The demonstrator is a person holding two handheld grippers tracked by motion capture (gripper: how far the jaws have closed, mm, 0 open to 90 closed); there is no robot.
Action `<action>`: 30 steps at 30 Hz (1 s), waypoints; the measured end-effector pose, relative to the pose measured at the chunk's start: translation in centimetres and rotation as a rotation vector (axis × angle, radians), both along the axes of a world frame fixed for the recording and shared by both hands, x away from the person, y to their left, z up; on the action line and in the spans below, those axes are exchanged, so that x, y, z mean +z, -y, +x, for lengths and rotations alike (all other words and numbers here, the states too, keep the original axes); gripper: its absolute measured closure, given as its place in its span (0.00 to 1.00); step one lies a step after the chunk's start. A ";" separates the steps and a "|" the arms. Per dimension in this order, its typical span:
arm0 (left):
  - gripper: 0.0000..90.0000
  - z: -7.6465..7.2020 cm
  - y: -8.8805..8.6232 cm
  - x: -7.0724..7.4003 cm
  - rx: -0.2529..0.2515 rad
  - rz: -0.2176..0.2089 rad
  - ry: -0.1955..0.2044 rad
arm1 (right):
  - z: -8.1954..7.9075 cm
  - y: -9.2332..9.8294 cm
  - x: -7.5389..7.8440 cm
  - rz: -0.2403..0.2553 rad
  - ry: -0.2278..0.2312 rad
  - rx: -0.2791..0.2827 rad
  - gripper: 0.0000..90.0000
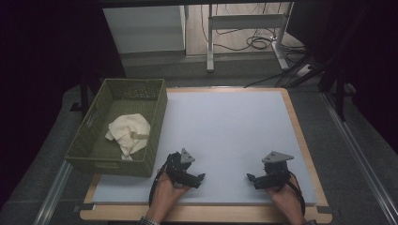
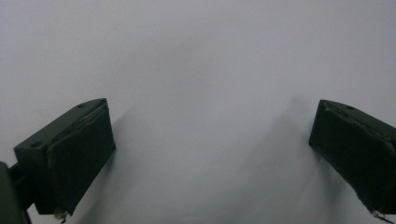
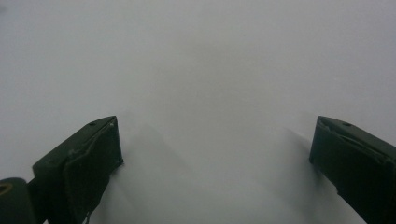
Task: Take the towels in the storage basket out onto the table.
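Observation:
My left gripper [image 1: 201,177] rests low over the pale grey mat [image 1: 225,126] near its front left, held in a hand. My right gripper [image 1: 250,177] sits at the front right in the other hand, and the two point toward each other. In the left gripper view the gripper [image 2: 212,135] stands open, bare mat [image 2: 205,70] between its black jaws. The right gripper [image 3: 215,149] in its own view is open too, with nothing between the jaws. A cream cloth [image 1: 128,134] lies crumpled inside the green woven basket [image 1: 159,117] at the table's left.
The mat lies on a wooden tabletop [image 1: 300,136] whose edge shows along the right and front. Behind the table stand a metal frame [image 1: 244,21] and loose cables [image 1: 256,43] on the floor. Dark surroundings flank both sides.

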State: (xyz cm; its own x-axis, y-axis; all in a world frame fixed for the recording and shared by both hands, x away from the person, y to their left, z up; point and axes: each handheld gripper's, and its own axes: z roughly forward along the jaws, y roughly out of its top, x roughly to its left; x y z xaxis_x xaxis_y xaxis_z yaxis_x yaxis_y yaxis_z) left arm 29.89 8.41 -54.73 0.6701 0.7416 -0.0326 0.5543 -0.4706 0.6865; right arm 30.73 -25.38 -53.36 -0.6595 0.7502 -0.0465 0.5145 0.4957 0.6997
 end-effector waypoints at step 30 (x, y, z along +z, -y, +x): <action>0.00 0.1 -0.1 0.0 -0.003 -0.010 -0.004 | 0.0 0.0 0.0 0.000 0.005 0.000 0.02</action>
